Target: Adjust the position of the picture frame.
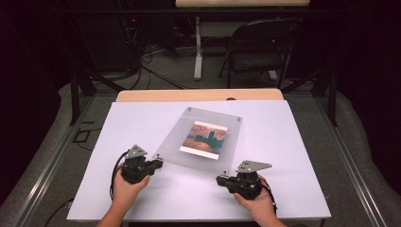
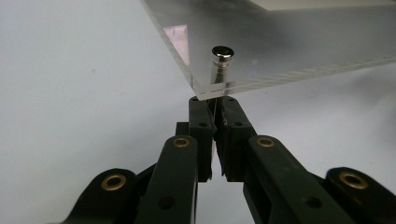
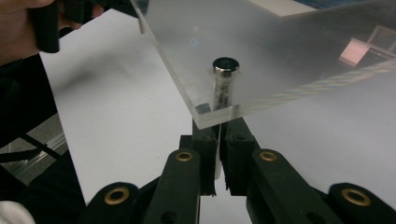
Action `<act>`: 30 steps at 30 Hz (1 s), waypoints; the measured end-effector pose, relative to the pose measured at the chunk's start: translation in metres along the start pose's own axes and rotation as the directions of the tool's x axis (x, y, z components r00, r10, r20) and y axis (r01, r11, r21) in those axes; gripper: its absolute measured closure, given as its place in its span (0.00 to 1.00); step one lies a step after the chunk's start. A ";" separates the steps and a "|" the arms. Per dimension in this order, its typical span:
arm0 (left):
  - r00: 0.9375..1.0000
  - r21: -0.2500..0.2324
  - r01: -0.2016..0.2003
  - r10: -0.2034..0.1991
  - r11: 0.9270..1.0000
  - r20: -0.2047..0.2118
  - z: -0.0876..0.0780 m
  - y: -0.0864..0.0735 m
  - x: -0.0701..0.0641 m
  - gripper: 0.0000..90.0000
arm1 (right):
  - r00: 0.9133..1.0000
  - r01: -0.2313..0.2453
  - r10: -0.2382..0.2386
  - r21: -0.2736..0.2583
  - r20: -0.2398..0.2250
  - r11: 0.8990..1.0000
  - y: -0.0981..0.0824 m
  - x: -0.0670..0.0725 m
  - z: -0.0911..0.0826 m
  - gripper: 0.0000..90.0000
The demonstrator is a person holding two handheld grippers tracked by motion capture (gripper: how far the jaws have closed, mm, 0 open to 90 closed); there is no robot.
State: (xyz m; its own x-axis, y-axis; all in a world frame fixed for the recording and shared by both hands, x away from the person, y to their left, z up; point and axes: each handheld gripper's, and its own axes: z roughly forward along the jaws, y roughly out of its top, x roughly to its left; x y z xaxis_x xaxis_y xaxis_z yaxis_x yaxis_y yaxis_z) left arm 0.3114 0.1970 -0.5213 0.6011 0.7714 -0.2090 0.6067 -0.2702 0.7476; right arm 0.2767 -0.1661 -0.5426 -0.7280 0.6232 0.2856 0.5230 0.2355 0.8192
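Left gripper (image 1: 157,164) has its fingers (image 2: 201,122) clenched at the near-left corner of the clear acrylic picture frame (image 1: 201,120), right below a silver corner standoff bolt (image 2: 221,57). Frame lies flat mid-table on the white table (image 1: 283,189), rotated, long axis running near-left to far-right, sunset print (image 1: 204,138) facing up. Right gripper (image 1: 220,179) fingers (image 3: 236,140) clenched at the near-right corner; both hands equally near. Whether the fingers pinch anything, can't tell.

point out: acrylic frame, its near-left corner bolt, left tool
acrylic frame (image 1: 175,137), high view, bare clear panel left of the print.
corner bolt (image 2: 222,52), left gripper view, its metal head.
left tool (image 2: 214,109), left gripper view, between the shut tips.
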 end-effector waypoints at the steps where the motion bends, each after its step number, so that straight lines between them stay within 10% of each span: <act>1: 1.000 0.000 -0.001 0.001 1.000 0.009 -0.001 -0.001 -0.003 0.95 | 1.000 -0.009 0.009 -0.001 0.005 1.000 0.000 -0.002 -0.002 0.95; 15: 0.997 0.002 0.015 -0.015 1.000 0.072 -0.003 -0.013 -0.039 0.95 | 0.990 -0.065 0.067 -0.021 0.121 0.998 0.002 -0.030 -0.021 0.94; 30: 0.995 -0.055 0.079 -0.076 0.995 0.060 0.004 0.017 -0.020 0.95 | 0.985 -0.083 0.092 -0.066 0.149 0.994 0.032 -0.041 -0.014 0.95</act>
State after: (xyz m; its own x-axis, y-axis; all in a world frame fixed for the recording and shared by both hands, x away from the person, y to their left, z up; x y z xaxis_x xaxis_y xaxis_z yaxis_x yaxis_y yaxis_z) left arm 0.3119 0.1745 -0.5067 0.5839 0.7533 -0.3026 0.6229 -0.1767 0.7621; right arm 0.3169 -0.1944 -0.5209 -0.6026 0.7462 0.2829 0.5517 0.1334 0.8233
